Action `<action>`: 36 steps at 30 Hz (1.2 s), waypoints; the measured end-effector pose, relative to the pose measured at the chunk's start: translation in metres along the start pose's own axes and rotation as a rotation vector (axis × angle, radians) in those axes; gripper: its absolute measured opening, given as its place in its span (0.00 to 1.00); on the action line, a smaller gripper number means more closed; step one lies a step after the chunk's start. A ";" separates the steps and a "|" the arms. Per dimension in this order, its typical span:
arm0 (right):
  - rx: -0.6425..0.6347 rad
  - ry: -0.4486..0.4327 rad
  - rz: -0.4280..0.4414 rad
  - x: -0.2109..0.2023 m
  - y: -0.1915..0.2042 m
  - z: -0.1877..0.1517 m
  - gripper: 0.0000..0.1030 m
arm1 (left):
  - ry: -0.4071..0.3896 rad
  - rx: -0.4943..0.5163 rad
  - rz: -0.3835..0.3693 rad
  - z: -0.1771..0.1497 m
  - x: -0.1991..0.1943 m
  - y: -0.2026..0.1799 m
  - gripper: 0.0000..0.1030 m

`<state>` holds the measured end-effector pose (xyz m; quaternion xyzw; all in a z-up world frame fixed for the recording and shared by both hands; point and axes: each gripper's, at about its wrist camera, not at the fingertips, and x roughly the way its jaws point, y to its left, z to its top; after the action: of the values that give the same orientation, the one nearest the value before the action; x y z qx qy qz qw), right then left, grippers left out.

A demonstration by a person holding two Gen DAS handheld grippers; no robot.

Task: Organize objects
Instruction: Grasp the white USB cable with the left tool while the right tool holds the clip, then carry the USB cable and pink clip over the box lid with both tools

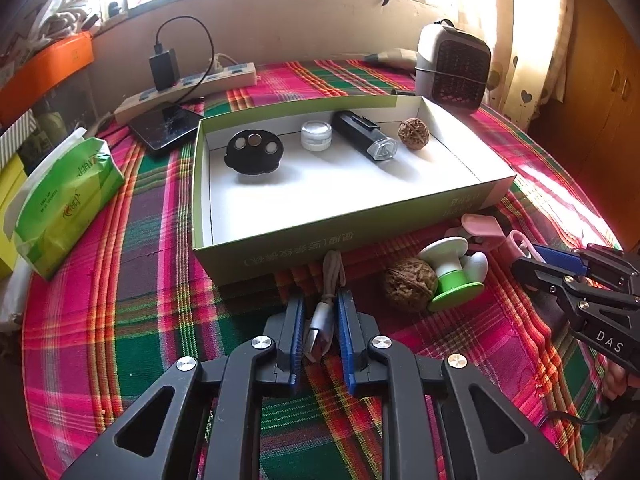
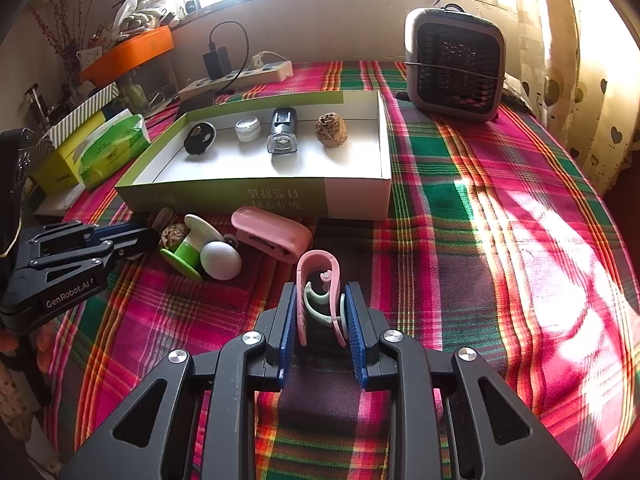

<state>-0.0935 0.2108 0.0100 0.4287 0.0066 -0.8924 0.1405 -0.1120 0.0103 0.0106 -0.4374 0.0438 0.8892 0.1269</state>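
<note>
Left wrist view: left gripper [image 1: 320, 316] fingers closed on a grey braided USB cable w/ silver plug [image 1: 323, 312], held just in front of the near wall of the green-sided white-lined cardboard box [image 1: 280, 240]; grip looks narrow, on cable near the plug. Right gripper [image 2: 321, 312] fingers closed on a pink U-shaped plastic clip w/ pale green inner hooks [image 2: 318, 280], near the bench's plaid cloth [image 2: 460, 200], apart from the box. Risks, judged: cable bundle is limp, so its loose loop could snag on the box wall when lifted over; clip is springy and may squirt out of the fingers or twist. Brown walnut [image 1: 410, 284], green-and-white spool [image 1: 452, 276] and white egg-shaped item [image 2: 221, 260] lie touching in a cluster; a nudge could roll them. Box already holds black round disc [image 1: 254, 152], small clear jar [image 1: 316, 135], black torch-like device [image 1: 364, 136] and 2nd walnut [image 1: 413, 133]. Hard to make out: cable's far end hidden under box edge; whether either held item rests on the cloth; pink case [image 2: 272, 232] partly hidden in left view.
</note>
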 end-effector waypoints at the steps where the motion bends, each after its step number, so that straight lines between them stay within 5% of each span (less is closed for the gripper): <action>1: 0.000 0.000 0.002 0.000 0.000 0.000 0.25 | 0.000 -0.001 0.002 0.000 0.000 0.000 0.14; 36: -0.006 -0.021 0.009 -0.006 0.005 0.000 0.24 | -0.011 -0.046 0.003 -0.004 -0.010 -0.003 0.09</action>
<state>-0.0886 0.2077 0.0152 0.4191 0.0060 -0.8961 0.1461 -0.1021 0.0103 0.0156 -0.4353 0.0235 0.8925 0.1156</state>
